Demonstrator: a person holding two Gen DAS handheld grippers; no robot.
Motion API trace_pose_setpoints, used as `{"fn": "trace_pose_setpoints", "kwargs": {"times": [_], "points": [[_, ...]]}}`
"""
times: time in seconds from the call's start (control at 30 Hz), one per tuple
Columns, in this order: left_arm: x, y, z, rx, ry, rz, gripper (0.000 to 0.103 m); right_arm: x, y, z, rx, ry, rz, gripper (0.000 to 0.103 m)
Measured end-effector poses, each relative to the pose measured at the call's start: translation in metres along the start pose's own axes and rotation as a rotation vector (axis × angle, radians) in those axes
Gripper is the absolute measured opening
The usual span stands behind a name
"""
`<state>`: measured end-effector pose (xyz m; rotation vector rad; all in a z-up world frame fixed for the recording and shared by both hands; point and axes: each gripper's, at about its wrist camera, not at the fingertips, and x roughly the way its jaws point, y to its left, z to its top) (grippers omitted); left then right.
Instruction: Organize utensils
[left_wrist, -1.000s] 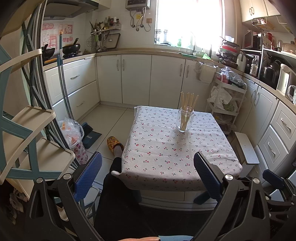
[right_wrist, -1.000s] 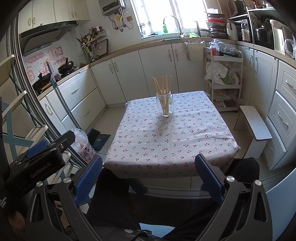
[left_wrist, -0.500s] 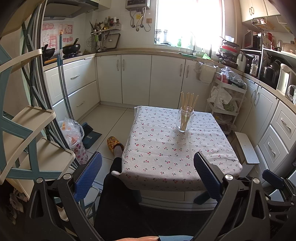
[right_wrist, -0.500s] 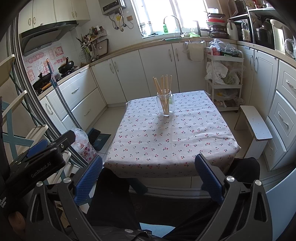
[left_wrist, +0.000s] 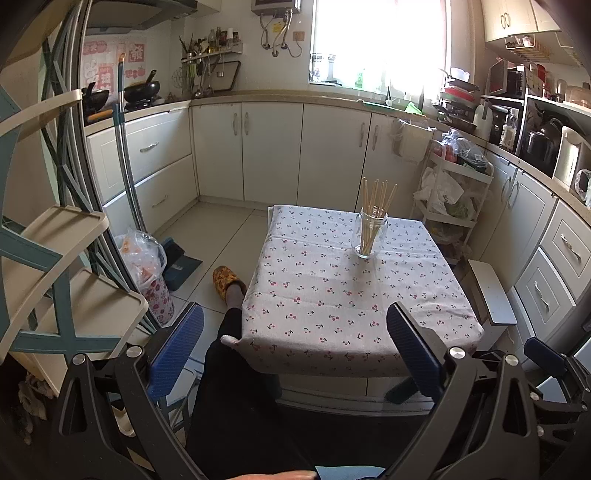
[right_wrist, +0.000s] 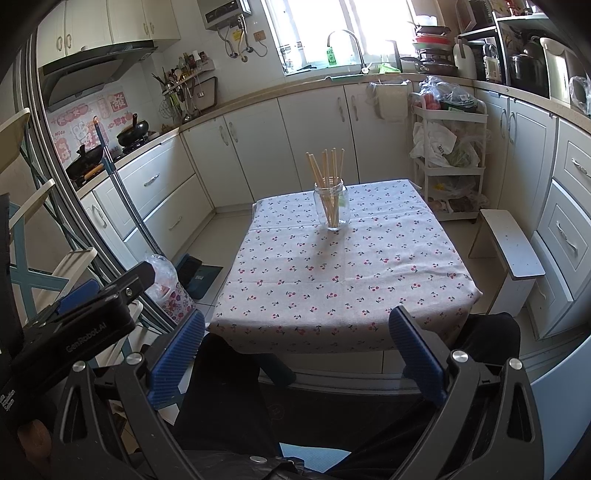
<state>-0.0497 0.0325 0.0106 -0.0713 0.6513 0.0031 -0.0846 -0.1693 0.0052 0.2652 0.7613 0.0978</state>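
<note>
Glass jar (right_wrist: 331, 205) holding wooden chopsticks (right_wrist: 325, 168), standing on the cloth-covered table (right_wrist: 369, 280) toward its far edge. Left gripper (left_wrist: 293, 349) and right gripper (right_wrist: 295, 349) hang short of the table's near edge, jaws apart, empty. Any reach should come level, avoiding tipping the jar.

cherry-print tablecloth (right_wrist: 340, 266), white cabinets (left_wrist: 273, 147), slipper (left_wrist: 226, 278), storage cart (right_wrist: 448, 162)

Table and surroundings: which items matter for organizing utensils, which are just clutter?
Job:
- chopsticks, standing in the glass jar
- table with cherry-print cloth
- left hand-held gripper and right hand-held gripper, both open, empty

Lying about:
- white stool
- storage cart
- floor bag
- stove pans
</note>
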Motion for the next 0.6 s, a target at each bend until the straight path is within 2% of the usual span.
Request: {"fn": "trace_pose_setpoints", "kwargs": {"times": [0.2, 0.6], "points": [[-0.013, 0.004, -0.001, -0.007, -0.088, 0.022, 0.095, 0.0, 0.001, 0.0, 0.001, -0.002, 0.001, 0.096], [-0.01, 0.003, 0.001, 0.01, -0.072, 0.008, 0.095, -0.004, 0.002, 0.0, -0.003, -0.005, 0.005, 0.096]]}}
